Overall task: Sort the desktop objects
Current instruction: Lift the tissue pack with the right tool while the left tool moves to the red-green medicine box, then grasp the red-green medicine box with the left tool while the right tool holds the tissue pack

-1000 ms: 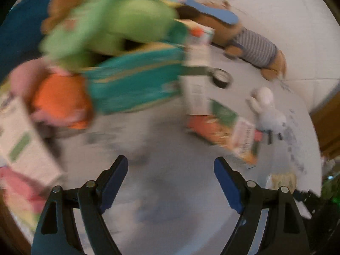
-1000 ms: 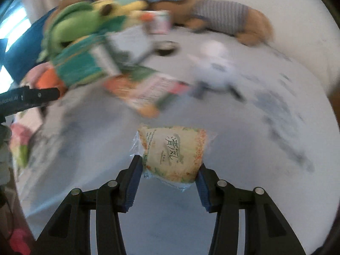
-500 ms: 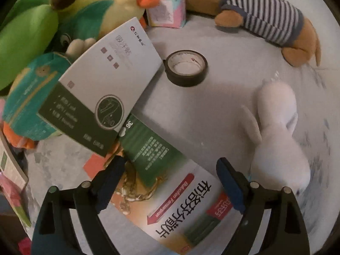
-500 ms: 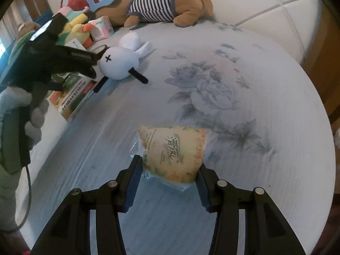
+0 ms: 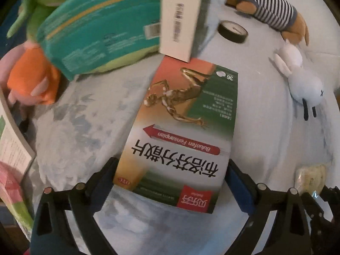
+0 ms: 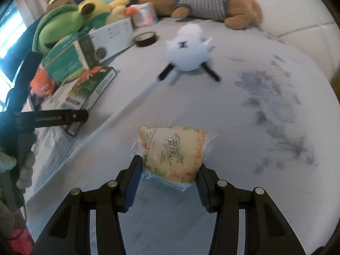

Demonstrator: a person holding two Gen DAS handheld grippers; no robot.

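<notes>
Left tool [image 5: 172, 182] is spread wide, jaws just been opening, and it straddles the near end of the flat green-and-orange cardboard medicine box [image 5: 180, 127]. The box sits between the pads; I judge they don't press on it yet. My read: it's spread that wide because it takes the box across its width.

The box lies flat on the pale floral bedspread [image 5: 85, 127], printed face up, just in front of the teal plastic pack [image 5: 102, 34] and the white-and-dark-green carton [image 5: 182, 23]. Its long axis runs away from the left tool toward that pile, tilted slightly right at the far end. Print reads upside down from my side, so its top edge points back at me.

Right tool [image 6: 167, 174] pinches a small yellowish plastic-wrapped tissue pack [image 6: 174, 155] by its sides, clear of the bedspread, I think. Probably parked there while the left does its pick. The pack's print runs sideways, wider end away from me.

White plush rabbit [image 6: 187, 48] lies well apart from both.
</notes>
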